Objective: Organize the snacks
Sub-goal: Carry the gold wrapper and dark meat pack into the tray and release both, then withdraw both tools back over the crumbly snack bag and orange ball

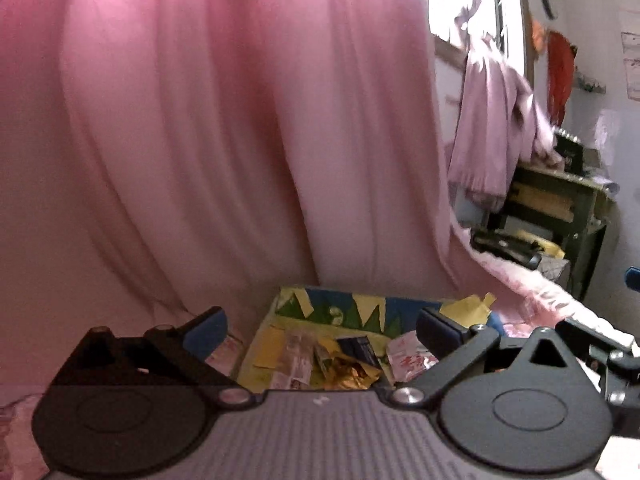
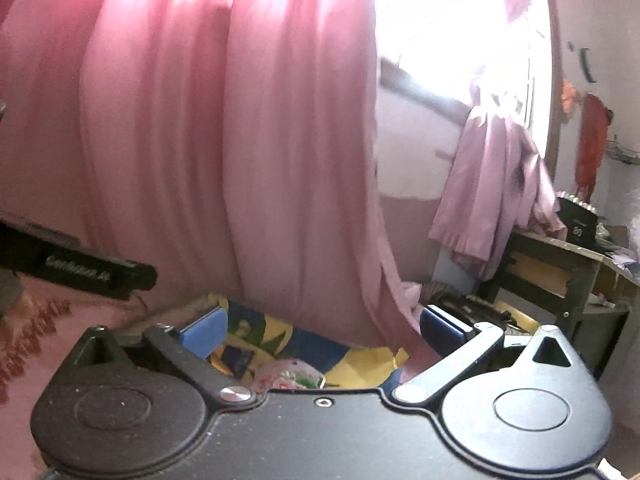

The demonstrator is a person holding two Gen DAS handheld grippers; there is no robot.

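Your left tool (image 1: 320, 330) hangs with its blue-padded fingers (image 1: 208, 330) spread wide apart and nothing between them, poised over an open box (image 1: 348, 308) patterned in blue, green and yellow. Inside that box you can see the snacks: a gold foil wrapper (image 1: 348, 372) near the middle, a dark blue packet (image 1: 360, 348) just behind it, a clear printed sachet (image 1: 296, 360) to the left of the gold one, and a white-and-red packet (image 1: 408, 356) at the box's right side, close to your right-hand finger pad. Another white-and-red packet (image 1: 224, 354) lies outside the box, just beside its left wall and partly hidden behind your left-hand finger. Your right tool (image 2: 320, 330) is likewise open, fingers (image 2: 440, 326) well apart and holding nothing; it sits above the same box (image 2: 360, 364), where a white packet with red and green print (image 2: 288, 374) shows just over the tool's body. A yellow flap (image 1: 468, 310) juts up at the box's far right corner. Behind the box hangs a pink curtain (image 1: 220, 140), its lower folds reaching the box's back edge. Off to the right of the curtain stands a dark wooden table (image 2: 560, 256) with a lilac garment (image 2: 492, 184) draped near it. The box rests on pink bedding (image 2: 52, 320), and a black bar (image 2: 80, 270) reaches in from the left.
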